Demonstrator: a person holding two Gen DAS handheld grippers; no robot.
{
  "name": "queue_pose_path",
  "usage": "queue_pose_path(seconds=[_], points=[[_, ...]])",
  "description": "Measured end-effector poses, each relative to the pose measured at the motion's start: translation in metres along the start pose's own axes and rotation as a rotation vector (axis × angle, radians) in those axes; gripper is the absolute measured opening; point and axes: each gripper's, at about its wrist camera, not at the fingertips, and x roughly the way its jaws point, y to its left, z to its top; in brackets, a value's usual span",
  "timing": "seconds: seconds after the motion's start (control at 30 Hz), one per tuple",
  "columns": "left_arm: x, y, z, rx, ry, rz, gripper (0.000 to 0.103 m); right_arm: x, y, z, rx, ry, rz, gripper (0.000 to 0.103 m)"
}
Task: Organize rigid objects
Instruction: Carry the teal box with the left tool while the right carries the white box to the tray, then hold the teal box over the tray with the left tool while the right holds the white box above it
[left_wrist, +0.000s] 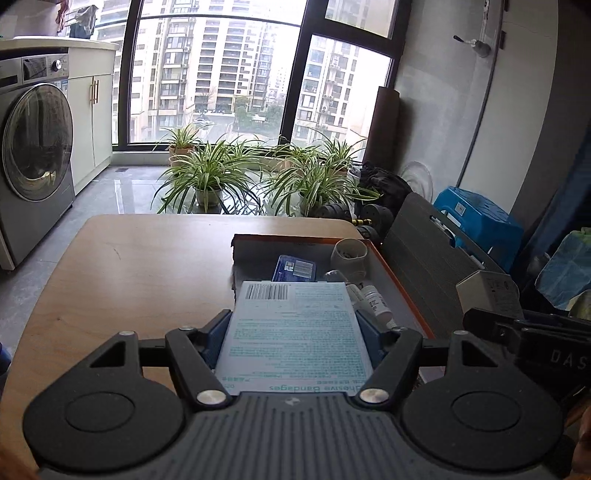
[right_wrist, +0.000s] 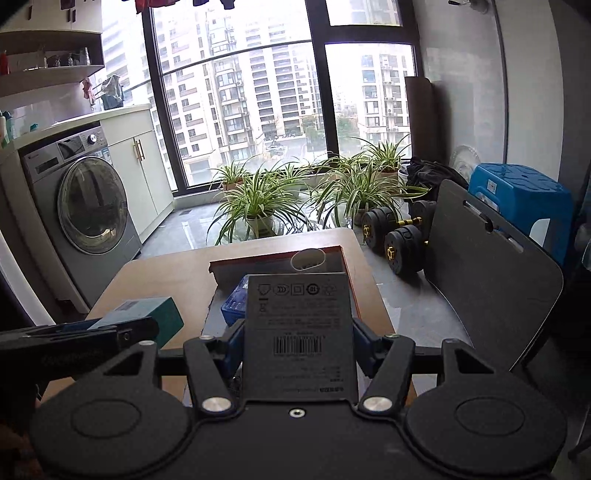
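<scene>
Two boxes are held, one in each gripper. The left gripper (left_wrist: 295, 325) is clenched on a pale bandage box (left_wrist: 293, 332) with teal print and one barcode; its two blue pads (left_wrist: 216, 338) press on the long sides of the box. The right gripper (right_wrist: 297, 339) is clenched on a grey box (right_wrist: 299, 332), also with one barcode, and its pads touch both sides of it. Both boxes are lifted above the table (left_wrist: 129, 266) and hang over the near part of one shallow tray (left_wrist: 402, 284) with an orange rim.

In the tray I count one blue box (left_wrist: 294, 268), lying flat, one white cup (left_wrist: 349, 256) upright in the far right corner, and two small white bottles (left_wrist: 376, 301) lying beside the right wall. A further small thing lies by the cup, but it is too hidden to name.

Both grippers point forward and slanted down toward the tray. They are side by side: in the left view the right gripper shows at the right edge with its box, and in the right view the left gripper shows at the left edge with the bandage box, seen there as teal.

Around the table there is one washing machine (left_wrist: 33, 147), several potted plants (left_wrist: 208, 173) by the window, two dumbbells (right_wrist: 395, 236) on the floor, one dark chair (right_wrist: 491, 280) and one blue stool (right_wrist: 524, 199).
</scene>
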Motion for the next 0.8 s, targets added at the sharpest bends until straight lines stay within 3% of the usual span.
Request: queue_pose_path(seconds=[0.8], points=[[0.003, -0.015, -0.001, 0.006, 0.019, 0.004, 0.072, 0.007, -0.003, -0.001, -0.001, 0.014, 0.046, 0.070]])
